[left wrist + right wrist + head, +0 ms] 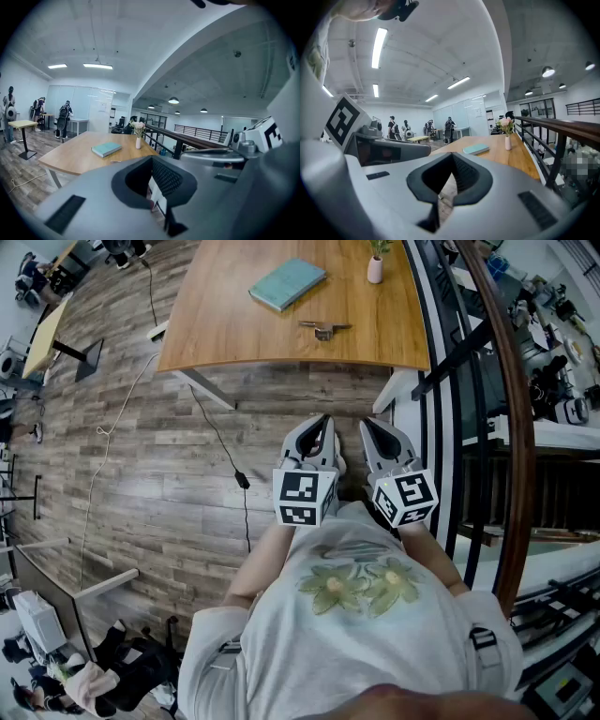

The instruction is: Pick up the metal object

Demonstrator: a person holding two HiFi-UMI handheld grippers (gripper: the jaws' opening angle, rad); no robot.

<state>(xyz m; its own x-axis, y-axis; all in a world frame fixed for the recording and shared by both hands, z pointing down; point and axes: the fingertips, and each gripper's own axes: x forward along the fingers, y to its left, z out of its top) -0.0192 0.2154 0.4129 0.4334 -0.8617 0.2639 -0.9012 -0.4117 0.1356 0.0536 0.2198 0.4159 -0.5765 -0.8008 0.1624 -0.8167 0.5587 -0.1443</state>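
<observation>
The metal object (323,329) is a small, flat, grey piece lying near the front edge of the wooden table (234,334), far ahead of both grippers. In the left gripper view it shows as a thin sliver (116,161) on the tabletop. My left gripper (324,422) and right gripper (367,426) are held side by side close to the person's chest, above the plank floor, pointing at the table. Both are shut with nothing between their jaws, as the left gripper (152,160) and right gripper (452,157) also show in their own views.
A teal book (286,283) and a white vase with flowers (375,268) stand on the table behind the metal object. A dark curved railing (506,381) runs along the right. A black cable (225,451) lies on the floor. People stand at desks (63,123) far back.
</observation>
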